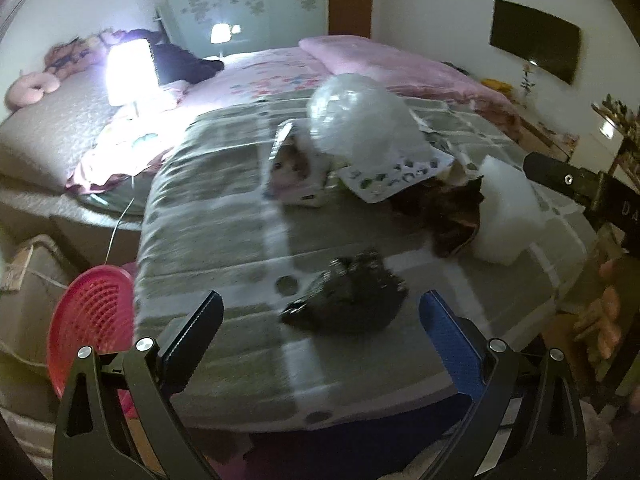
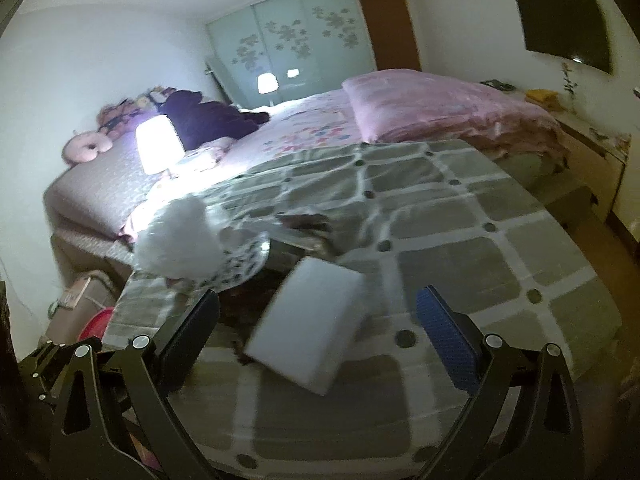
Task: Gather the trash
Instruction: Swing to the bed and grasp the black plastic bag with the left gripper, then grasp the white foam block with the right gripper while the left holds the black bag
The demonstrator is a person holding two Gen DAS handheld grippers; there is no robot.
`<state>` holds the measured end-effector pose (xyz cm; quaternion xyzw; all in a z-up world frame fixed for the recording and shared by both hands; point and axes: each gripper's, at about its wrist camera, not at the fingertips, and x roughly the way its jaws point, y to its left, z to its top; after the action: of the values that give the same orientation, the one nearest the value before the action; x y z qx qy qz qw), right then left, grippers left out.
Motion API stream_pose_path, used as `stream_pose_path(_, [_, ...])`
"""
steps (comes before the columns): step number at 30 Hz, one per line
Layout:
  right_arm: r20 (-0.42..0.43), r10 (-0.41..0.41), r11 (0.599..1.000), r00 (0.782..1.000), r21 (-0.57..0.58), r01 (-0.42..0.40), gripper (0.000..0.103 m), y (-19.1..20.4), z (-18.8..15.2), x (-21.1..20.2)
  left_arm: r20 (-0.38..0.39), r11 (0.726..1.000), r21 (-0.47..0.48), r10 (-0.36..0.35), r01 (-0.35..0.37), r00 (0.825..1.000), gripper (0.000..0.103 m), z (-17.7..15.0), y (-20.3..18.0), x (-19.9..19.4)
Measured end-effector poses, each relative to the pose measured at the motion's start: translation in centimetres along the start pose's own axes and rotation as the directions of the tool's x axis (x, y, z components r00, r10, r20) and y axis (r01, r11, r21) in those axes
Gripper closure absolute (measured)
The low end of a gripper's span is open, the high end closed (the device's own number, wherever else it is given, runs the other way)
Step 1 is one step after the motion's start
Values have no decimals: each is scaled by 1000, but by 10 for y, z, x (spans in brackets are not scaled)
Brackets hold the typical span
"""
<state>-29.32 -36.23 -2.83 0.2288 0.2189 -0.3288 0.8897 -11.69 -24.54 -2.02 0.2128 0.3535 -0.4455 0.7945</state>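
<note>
Trash lies on a table with a grey checked cloth. In the left wrist view a crumpled black bag sits just ahead of my open, empty left gripper. Farther back lie a bubble-wrap bundle, a printed box, a patterned card, a dark wrapper and a white foam block. In the right wrist view the white foam block lies between the fingers of my open right gripper, which hovers above it. The bubble wrap is to the left.
A red basket stands by the table's left edge on the floor. A lit lamp stands beside the bed behind the table. My right gripper's body shows at the right edge of the left wrist view.
</note>
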Motion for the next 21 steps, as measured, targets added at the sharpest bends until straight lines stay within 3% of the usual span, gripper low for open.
stream_pose_path(2, [1,-7,1000,1000,15,7,7,-6,1,0,-4,1000,9,-1,1,1000,10,1,-3,7])
stream_pose_path(4, [1,-10,1000,1000,27,10,7,-11,2,1,-13,1000,5,-13,13,1000,18,3,-4,14])
stream_pose_path(7, [-11,1,999,1000,54,-1,7,-18,2,3,-45,999,-11,-34,34,998,44,5,-1,24])
stream_pose_path(12, [-55,42,995,998,91,-37,7,-23,-3,10,-56,998,-35,-60,58,997,63,5,5,33])
stream_pose_path(21, [-108,106,994,988,38,-103,11,-2,-12,24,-39,997,-68,-38,35,999,66,8,19,26])
